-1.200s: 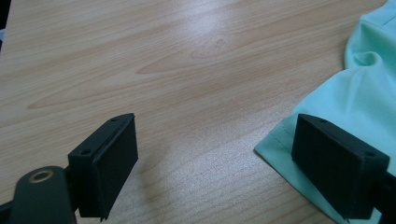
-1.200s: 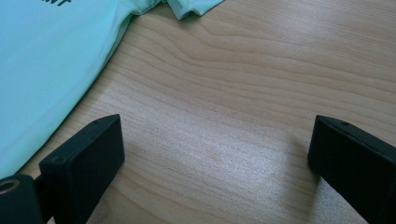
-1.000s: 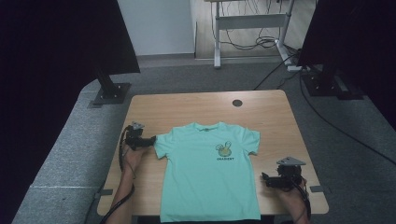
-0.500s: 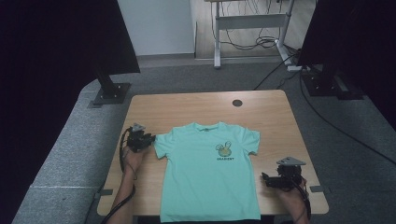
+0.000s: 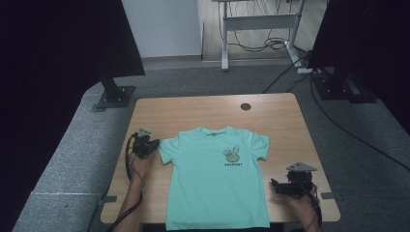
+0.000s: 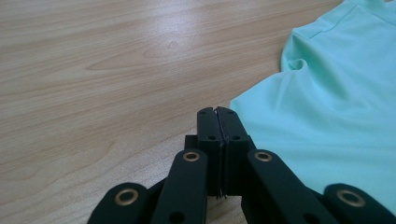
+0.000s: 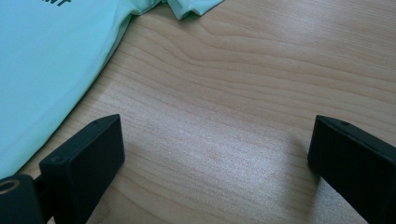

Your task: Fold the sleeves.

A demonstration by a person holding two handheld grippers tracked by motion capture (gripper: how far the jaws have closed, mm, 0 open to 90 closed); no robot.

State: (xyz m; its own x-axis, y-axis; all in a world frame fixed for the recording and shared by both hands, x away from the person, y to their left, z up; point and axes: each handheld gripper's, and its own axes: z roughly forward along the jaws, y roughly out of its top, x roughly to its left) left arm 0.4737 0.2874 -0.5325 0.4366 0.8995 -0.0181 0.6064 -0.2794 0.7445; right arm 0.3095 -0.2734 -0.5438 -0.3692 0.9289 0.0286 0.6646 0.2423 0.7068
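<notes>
A mint-green T-shirt (image 5: 217, 183) with a small print on the chest lies flat, front up, on the wooden table (image 5: 193, 113). My left gripper (image 5: 151, 145) rests at the tip of the shirt's left sleeve. Its jaws have just been closing and now stand shut, pads together (image 6: 217, 113). The sleeve's edge (image 6: 299, 98) lies right beside them, and I see no cloth between the pads. My right gripper (image 5: 276, 186) sits low on the table by the shirt's right side. It is open (image 7: 215, 140), with bare wood between its fingers and the shirt (image 7: 46, 60) to their left.
A round dark cable hole (image 5: 246, 106) sits near the table's far edge. The shirt's hem hangs over the near edge. Dark stands (image 5: 113, 94) and cables (image 5: 338, 121) are on the grey floor around the table.
In the high view the left gripper's jaws have drawn together at the sleeve's tip. Both hands keep their places and the shirt lies as before.
</notes>
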